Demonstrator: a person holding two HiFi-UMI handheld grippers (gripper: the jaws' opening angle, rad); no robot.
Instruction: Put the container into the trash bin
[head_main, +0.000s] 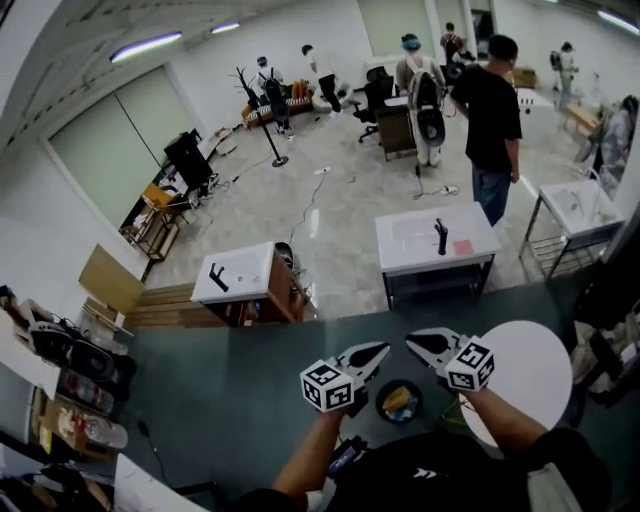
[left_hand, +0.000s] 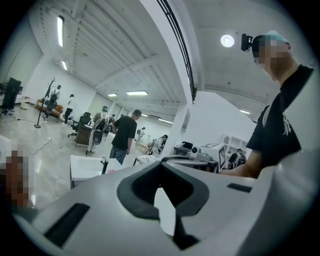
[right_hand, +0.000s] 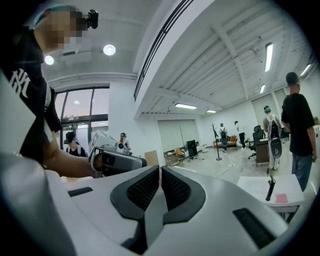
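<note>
Overhead, from the head view, the left tongs (head_main: 372, 356) and the right tongs (head_main: 422, 345) were held side by side with their tips angled toward each other, close but apart. Just below the gap between them stood a dark round trash bin (head_main: 398, 418), and a yellowish container (head_main: 397, 400) lay inside it. A round white desk (head_main: 525, 375) sat just to the right of the right tongs.

Next, in the left gripper view, the left tongs (left_hand: 161, 170) were pressed together with nothing between the pads. The right tongs (left_hand: 197, 150) showed just beyond them to the right, in the person's hand.

Lastly, in the right gripper view, the right tongs (right_hand: 160, 172) were all but together, only a hairline slit between the ribbed pads, and nothing in it. The left tongs (right_hand: 114, 159) appeared just to their left. Neither the trash bin nor the container showed in either gripper view.
</note>
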